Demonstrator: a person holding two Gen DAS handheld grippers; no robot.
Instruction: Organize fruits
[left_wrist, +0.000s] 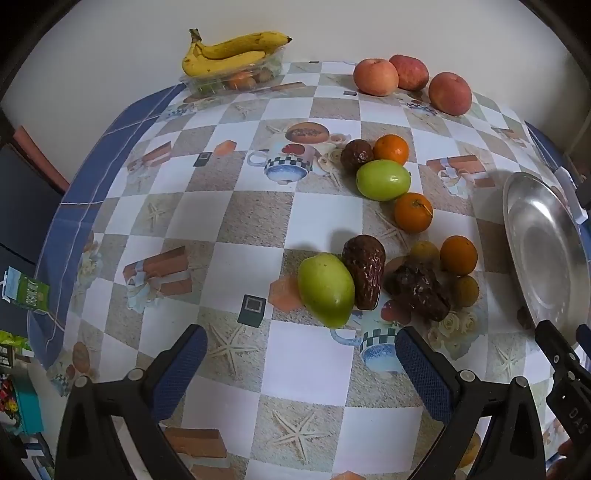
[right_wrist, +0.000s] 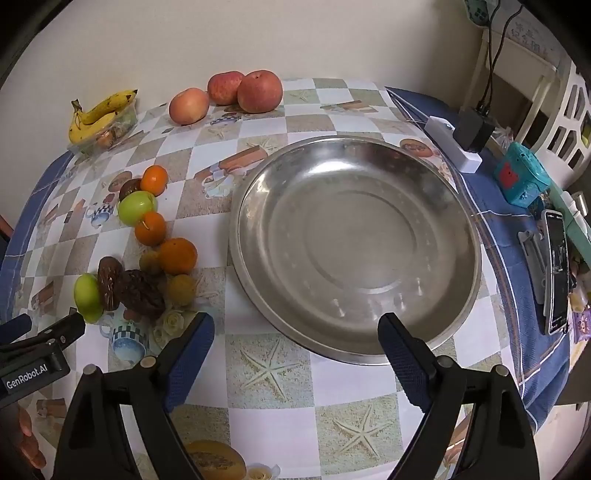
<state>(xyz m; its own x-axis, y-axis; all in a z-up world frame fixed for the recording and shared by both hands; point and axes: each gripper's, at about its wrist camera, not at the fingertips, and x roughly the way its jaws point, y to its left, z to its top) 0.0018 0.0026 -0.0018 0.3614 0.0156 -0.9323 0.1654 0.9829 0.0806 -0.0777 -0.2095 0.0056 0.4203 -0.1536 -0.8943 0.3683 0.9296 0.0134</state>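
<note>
Both the left gripper (left_wrist: 301, 363) and right gripper (right_wrist: 295, 347) hang with jaws wide apart, holding nothing. The steel dish (right_wrist: 458, 206) is bare; green fruit (left_wrist: 325, 290), dates (left_wrist: 364, 269), tangerines (left_wrist: 413, 212) and apples (left_wrist: 375, 76) lie loose on the bench, so sorting looks unstarted.

Counter (right_wrist: 280, 373) covered by a checkered, picture-printed cloth with blue border. At its right edge: white power strip (right_wrist: 452, 142) carrying a black adapter (right_wrist: 474, 129), teal box (right_wrist: 521, 179), and a smartphone (right_wrist: 557, 271). Green carton (left_wrist: 27, 291) beyond left edge.
</note>
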